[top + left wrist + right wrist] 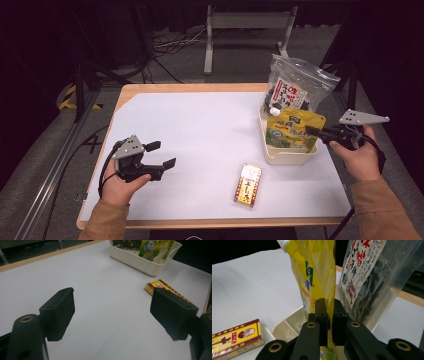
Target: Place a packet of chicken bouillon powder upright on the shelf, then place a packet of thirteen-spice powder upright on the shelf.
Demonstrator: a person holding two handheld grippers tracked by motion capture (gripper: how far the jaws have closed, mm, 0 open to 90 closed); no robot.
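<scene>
step: yellow pouch (294, 131) clamped by right gripper (311, 131) inside tray (285, 157) | left gripper (160, 154) open, empty | next: pouch to be released or lifted clear of tray

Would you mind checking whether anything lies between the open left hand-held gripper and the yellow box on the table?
Nothing visible does. The left hand-held gripper stands open above bare white table, and the yellow box lies flat farther along it, with open surface between them.

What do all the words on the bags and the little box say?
Clear bag: big red and black Japanese characters, too blurred to read.
Yellow pouch: green and blue marks, unreadable.
Yellow-and-red box: Japanese characters beside a small portrait, too small to read.
No numbers or signs can be read.
</scene>
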